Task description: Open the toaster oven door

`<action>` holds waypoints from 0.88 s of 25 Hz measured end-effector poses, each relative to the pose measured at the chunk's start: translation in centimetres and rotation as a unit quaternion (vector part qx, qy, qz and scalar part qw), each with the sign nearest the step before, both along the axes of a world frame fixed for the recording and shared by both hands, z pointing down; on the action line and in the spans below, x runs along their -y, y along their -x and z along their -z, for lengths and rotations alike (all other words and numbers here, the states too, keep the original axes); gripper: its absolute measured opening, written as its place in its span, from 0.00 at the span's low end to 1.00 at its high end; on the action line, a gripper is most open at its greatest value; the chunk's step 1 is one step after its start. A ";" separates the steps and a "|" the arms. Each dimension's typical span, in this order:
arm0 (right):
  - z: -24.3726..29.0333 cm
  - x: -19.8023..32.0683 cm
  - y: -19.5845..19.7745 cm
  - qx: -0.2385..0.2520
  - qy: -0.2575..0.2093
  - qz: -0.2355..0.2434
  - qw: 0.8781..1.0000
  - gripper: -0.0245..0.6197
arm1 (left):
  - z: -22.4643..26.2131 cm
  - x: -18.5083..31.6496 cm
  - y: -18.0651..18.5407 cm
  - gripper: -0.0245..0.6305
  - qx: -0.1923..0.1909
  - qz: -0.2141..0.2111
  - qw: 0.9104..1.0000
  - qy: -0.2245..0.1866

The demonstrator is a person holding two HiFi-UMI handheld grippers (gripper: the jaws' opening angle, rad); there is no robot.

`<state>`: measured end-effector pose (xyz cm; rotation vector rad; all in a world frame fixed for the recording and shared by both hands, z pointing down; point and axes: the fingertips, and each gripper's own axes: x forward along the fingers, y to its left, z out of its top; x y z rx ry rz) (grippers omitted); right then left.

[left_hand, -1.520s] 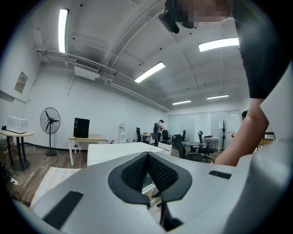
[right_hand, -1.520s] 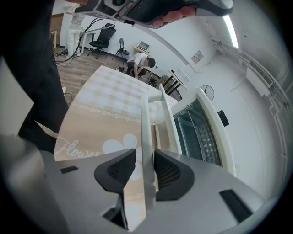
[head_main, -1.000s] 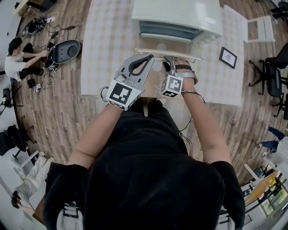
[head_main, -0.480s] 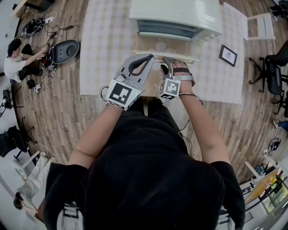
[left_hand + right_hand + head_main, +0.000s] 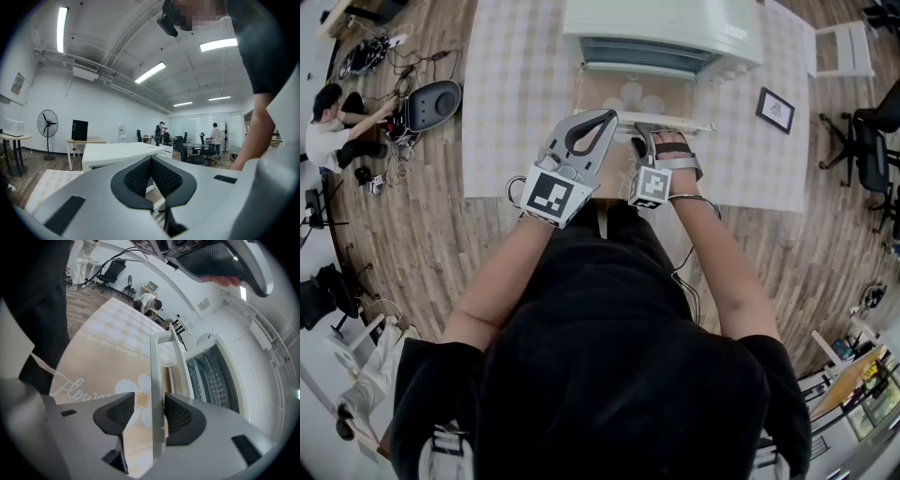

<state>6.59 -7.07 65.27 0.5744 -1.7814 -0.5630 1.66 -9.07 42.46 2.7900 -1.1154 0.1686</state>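
The white toaster oven (image 5: 666, 23) stands at the table's far side, its glass door (image 5: 637, 97) swung down almost flat. My right gripper (image 5: 649, 133) sits around the door's pale handle bar (image 5: 680, 122). In the right gripper view the handle bar (image 5: 156, 380) runs between the pads of the right gripper (image 5: 149, 416); its jaws have just been opening, and a gap shows on the left side, so it is open. The oven's racks (image 5: 213, 376) show behind. My left gripper (image 5: 605, 120) hovers beside it, shut and empty; the left gripper (image 5: 151, 161) faces the oven's top (image 5: 117, 152).
A chequered cloth covers the table (image 5: 520, 94), and a beige flower mat (image 5: 93, 366) lies under the door. A small framed picture (image 5: 775, 119) lies right of the oven. A white chair (image 5: 844, 56) and an office chair (image 5: 872, 150) stand to the right. A person (image 5: 328, 122) sits on the floor at the left.
The door handle and my right gripper have come down and toward me, and the door lies flatter. The left gripper has hardly moved.
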 end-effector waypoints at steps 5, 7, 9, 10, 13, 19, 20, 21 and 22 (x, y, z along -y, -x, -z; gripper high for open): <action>-1.0 -0.6 -0.1 -0.004 -0.008 0.003 1.000 0.36 | 0.1 -0.2 -0.4 0.06 -0.002 -0.004 1.000 0.009; -1.3 -0.7 -0.1 -0.004 -0.010 0.002 1.000 0.36 | 0.0 -0.3 -0.3 0.06 -0.001 -0.003 1.000 0.013; -1.5 -0.8 0.1 -0.006 -0.014 0.003 1.000 0.37 | -0.2 -0.3 -0.1 0.06 -0.002 -0.002 1.000 0.013; -1.6 -0.8 0.2 -0.007 -0.016 0.003 1.000 0.37 | -0.2 -0.4 0.1 0.06 -0.002 -0.001 1.000 0.014; -2.1 -1.2 0.3 -0.010 -0.018 0.006 1.000 0.39 | -0.2 -0.4 0.5 0.06 -0.001 0.000 1.000 0.015; -2.6 -1.6 0.2 -0.017 -0.021 0.006 1.000 0.41 | -0.1 -0.5 1.0 0.06 0.000 0.004 1.000 0.014; -2.7 -1.6 0.2 -0.017 -0.021 0.005 1.000 0.41 | -0.1 -0.4 1.1 0.06 0.000 0.005 1.000 0.014; -2.7 -1.6 0.3 -0.017 -0.020 0.004 1.000 0.41 | -0.1 -0.4 1.1 0.06 0.001 0.005 1.000 0.014; -2.7 -1.7 0.3 -0.017 -0.018 0.003 1.000 0.41 | -0.1 -0.5 1.2 0.06 0.001 0.005 1.000 0.014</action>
